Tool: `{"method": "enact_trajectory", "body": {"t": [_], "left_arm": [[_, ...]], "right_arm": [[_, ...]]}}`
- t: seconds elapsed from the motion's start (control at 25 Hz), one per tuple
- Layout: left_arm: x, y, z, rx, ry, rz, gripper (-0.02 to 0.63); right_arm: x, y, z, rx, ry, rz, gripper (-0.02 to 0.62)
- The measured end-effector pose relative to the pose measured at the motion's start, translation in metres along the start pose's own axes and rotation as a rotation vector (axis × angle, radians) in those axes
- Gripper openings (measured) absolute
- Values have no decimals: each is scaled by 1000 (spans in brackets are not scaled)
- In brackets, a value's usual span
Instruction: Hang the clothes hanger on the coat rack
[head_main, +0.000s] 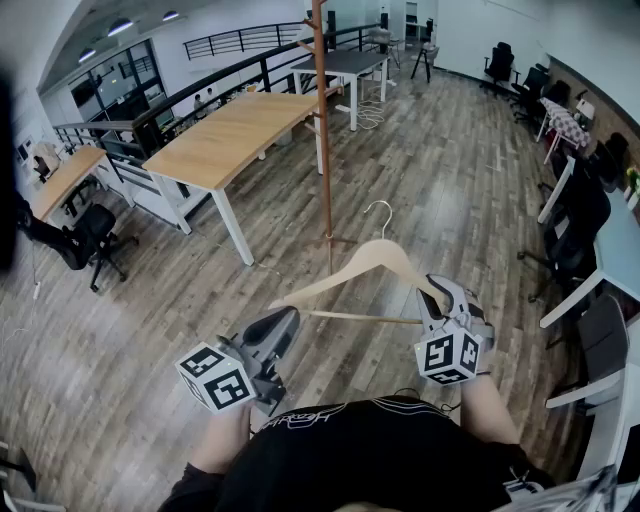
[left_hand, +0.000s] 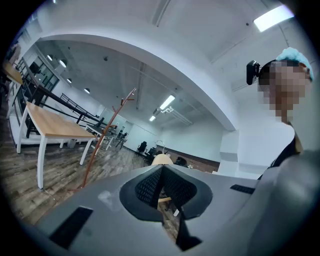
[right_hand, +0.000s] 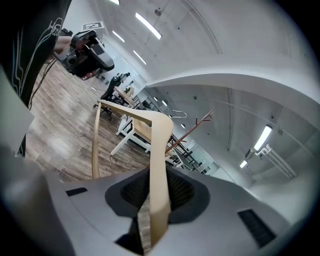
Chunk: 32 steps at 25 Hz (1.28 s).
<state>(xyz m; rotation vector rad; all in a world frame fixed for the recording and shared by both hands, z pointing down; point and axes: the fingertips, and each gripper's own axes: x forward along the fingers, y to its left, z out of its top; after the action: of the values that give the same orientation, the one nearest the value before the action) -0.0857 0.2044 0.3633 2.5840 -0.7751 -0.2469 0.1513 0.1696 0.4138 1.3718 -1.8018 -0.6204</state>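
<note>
A pale wooden clothes hanger (head_main: 375, 262) with a metal hook hangs in the air in front of me. My right gripper (head_main: 431, 296) is shut on its right arm; in the right gripper view the wooden arm (right_hand: 159, 165) runs up between the pads of the right gripper (right_hand: 156, 194). My left gripper (head_main: 288, 322) sits at the hanger's left end with its jaws close together. In the left gripper view, the left gripper (left_hand: 161, 187) shows only a sliver of hanger (left_hand: 161, 159) past the tips. The brown coat rack (head_main: 322, 120) stands ahead on the floor.
Long wooden desks (head_main: 225, 135) stand left of the rack, with a railing behind. Office chairs (head_main: 90, 240) are at left and along desks at the right edge (head_main: 585, 225). Wooden floor (head_main: 440, 160) stretches between me and the rack.
</note>
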Motion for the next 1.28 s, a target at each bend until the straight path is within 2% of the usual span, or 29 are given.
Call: {"method": "enact_trajectory", "body": {"t": [0.28,0.6,0.92,1.28], "left_arm": [[-52,10,-2,-33,11,11,8],[-65,4,-9,-24,32,5,8],[-24,3,-6,-25,49,11,8],[65,4,-18,-35,64,-5,8]], "right_arm": [[-16,43,36,20,-2,22,117],[-26,54,39,67,-15,4,117],[-8,26,20,82,-26,6,117],[25,-29,-43,70,0,-24,117]]}}
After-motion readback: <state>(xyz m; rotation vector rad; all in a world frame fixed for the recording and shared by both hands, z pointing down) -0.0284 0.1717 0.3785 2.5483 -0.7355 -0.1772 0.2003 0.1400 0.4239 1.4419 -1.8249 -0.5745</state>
